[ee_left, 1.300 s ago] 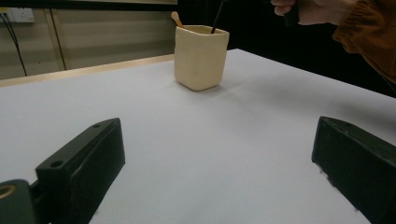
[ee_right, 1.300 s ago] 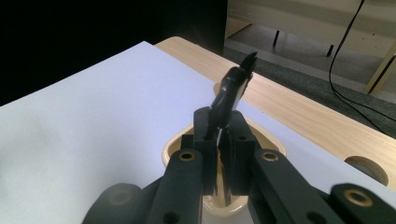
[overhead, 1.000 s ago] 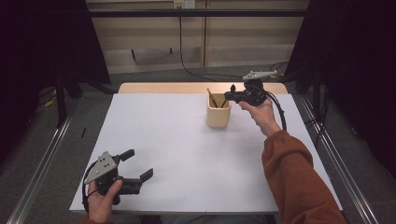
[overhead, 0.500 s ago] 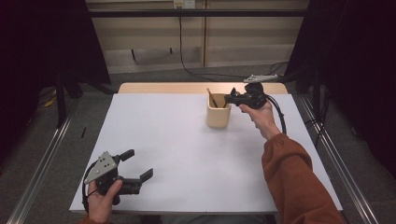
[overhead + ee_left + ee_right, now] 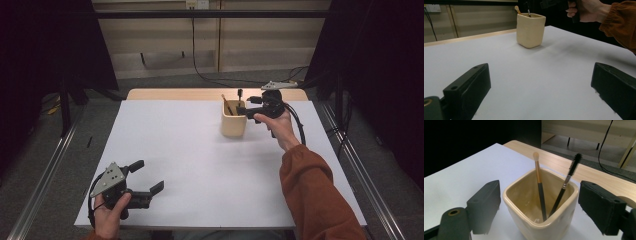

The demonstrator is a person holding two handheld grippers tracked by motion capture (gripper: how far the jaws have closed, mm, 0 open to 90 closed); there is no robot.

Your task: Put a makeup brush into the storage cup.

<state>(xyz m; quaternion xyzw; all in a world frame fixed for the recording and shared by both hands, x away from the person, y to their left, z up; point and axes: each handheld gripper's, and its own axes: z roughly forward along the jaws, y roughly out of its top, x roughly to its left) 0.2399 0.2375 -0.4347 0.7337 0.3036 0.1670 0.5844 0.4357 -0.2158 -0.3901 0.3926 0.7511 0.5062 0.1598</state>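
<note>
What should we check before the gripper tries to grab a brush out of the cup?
1. Right gripper open: ok, its jaws stand wide, one on each side of the cup.
2. Cup upright on the table: ok.
3. Brushes reachable: ok, the tan-tipped brush and the black bristle brush both poke above the rim.
4. Jaws lined up on one brush: not ok, both brushes stand between the jaws.
5. Left gripper out of the way: ok, open at the near left edge, far from the cup.
6. Brushes loose in the cup: cannot tell.
</note>
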